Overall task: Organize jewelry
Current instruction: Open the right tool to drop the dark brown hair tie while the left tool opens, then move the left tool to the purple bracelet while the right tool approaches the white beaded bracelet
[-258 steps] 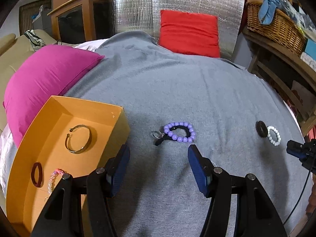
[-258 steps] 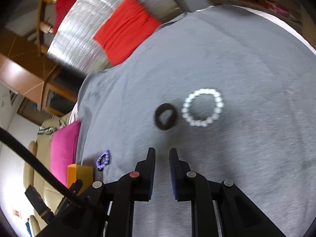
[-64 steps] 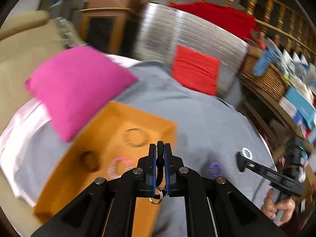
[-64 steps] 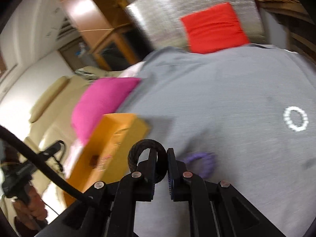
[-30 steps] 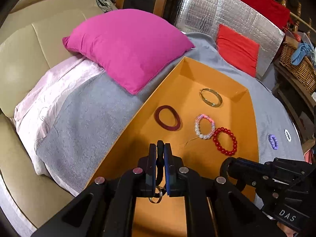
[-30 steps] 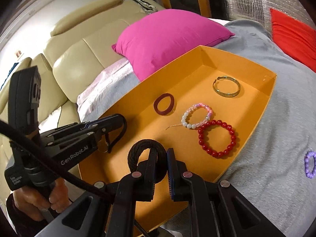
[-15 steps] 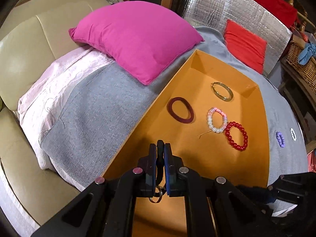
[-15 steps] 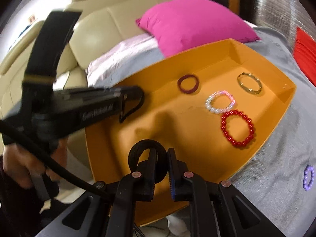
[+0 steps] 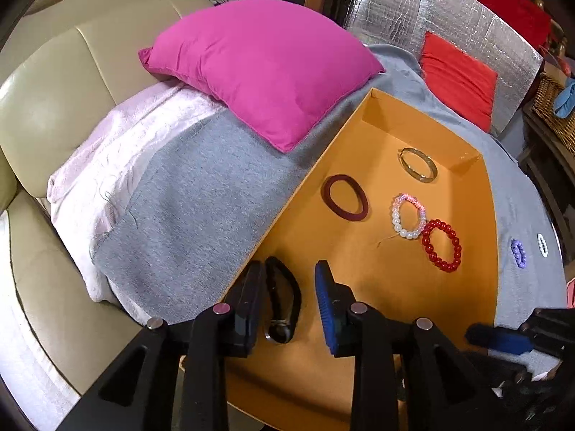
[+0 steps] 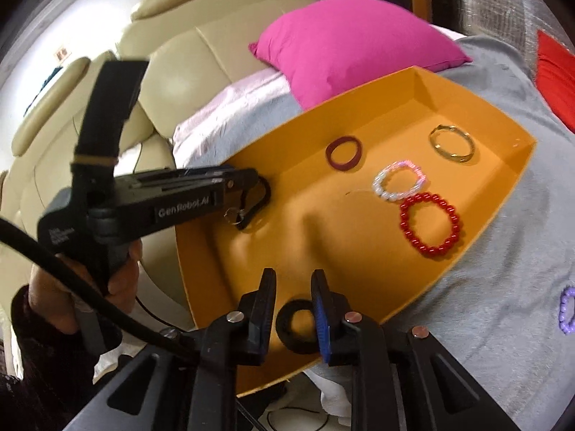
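An orange box [image 9: 381, 273] [image 10: 359, 237] lies on the grey blanket. My left gripper [image 9: 289, 283] is open over its near left corner, and a black cord with a metal ring [image 9: 282, 301] [image 10: 248, 204] hangs loose between the jaws. My right gripper [image 10: 294, 303] is open over the box's near end, with a black hair tie [image 10: 293, 327] loose between the jaws. In the box lie a maroon band [image 9: 345, 197], a pink-white bead bracelet [image 9: 408, 215], a red bead bracelet [image 9: 441, 245] and a gold bangle [image 9: 418, 164].
A purple bead bracelet [image 9: 518, 252] [image 10: 566, 310] and a white bead bracelet [image 9: 542, 245] lie on the blanket [image 9: 187, 215] right of the box. A pink cushion [image 9: 258, 64] lies behind the box. A beige sofa [image 9: 46, 82] is at left.
Both grippers have opened over the box. The black cord and the black hair tie, gripped half a second ago, now sit loose between the jaws.
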Demonstrator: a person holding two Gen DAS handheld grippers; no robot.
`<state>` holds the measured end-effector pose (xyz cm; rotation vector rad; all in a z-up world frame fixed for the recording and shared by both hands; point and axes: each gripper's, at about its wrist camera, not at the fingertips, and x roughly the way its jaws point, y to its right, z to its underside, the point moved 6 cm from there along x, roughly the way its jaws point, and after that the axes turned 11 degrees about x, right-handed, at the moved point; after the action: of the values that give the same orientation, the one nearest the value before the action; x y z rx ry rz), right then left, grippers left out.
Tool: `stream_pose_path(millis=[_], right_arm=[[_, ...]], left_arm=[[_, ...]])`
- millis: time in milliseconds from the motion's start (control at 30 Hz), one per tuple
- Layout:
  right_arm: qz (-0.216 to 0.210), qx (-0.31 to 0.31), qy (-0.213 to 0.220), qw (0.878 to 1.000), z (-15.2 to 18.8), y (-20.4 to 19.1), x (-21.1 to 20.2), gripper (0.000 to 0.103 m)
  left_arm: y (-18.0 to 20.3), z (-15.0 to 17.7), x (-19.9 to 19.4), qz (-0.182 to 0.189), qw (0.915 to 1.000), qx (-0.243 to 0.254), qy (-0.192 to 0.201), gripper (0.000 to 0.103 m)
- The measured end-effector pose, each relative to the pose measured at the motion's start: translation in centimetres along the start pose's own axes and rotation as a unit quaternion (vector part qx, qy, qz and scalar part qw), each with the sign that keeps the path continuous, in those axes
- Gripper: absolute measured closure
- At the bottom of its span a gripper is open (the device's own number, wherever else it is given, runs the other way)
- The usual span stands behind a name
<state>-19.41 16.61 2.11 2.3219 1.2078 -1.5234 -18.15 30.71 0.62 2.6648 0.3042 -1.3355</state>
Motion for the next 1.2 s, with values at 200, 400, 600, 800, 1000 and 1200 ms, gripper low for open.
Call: stream_pose_path(millis=[200, 400, 600, 800, 1000, 1200], right_arm=[[-0.002, 0.052, 0.063, 0.997, -1.2, 3.7, -3.9, 0.080], [0.016, 0.125, 0.109, 0.986, -0.6, 10.8, -7.9, 0.080], [0.046, 0.210, 0.151, 0.965, 2.2, 19.9, -12.1, 0.080], [0.079, 0.294, 0.186, 0.934, 5.4, 27.9, -16.7, 0.080], [0.114, 0.348, 0.211, 0.906, 8.1, 33.0, -20.9, 0.080], [0.147, 0.361, 0.200, 0.899, 9.8, 35.1, -22.1, 0.080]], left_arm=[[1.1, -1.5, -2.8, -0.007, 0.9993, 0.011, 0.036, 0.067], [5.2, -4.2, -6.8, -0.010, 0.9948, 0.043, 0.092, 0.050], [13.4, -6.8, -9.0, 0.019, 0.9856, 0.107, 0.130, 0.041], [22.4, -7.8, -7.0, 0.055, 0.9768, 0.168, 0.120, 0.040], [29.1, -7.8, -1.9, 0.074, 0.9756, 0.187, 0.088, 0.040], [31.6, -6.2, 0.7, 0.060, 0.9717, 0.213, 0.083, 0.040]])
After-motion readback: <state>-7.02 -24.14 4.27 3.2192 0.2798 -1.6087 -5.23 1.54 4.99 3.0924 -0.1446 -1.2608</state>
